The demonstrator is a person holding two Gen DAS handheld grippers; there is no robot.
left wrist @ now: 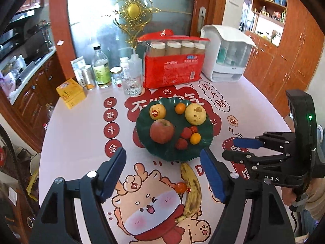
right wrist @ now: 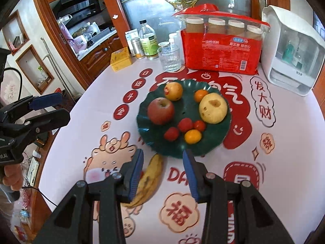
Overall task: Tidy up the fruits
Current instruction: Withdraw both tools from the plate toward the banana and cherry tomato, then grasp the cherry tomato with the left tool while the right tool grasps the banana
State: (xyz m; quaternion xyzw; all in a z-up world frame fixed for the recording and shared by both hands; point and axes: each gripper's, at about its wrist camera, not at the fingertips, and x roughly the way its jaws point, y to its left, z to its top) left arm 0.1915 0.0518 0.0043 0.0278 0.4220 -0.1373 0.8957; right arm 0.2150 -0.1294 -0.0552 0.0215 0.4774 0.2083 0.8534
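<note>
Left hand-held gripper [left wrist: 162, 174] hangs wide open and empty, banana [left wrist: 190, 191] and a small tomato [left wrist: 180, 187] on the bench between its fingers. Right hand-held gripper [right wrist: 163, 172] gapes empty too, the green fruit plate [right wrist: 219, 130] just beyond.

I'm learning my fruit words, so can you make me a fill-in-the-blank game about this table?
1. The red apple sits on a dark ____ plate.
2. The long yellow fruit lying on the table, not on the plate, is a ____.
3. The big pack behind the plate is colored ____.
4. The left gripper is holding ____.

Missing words: green; banana; red; nothing
</note>
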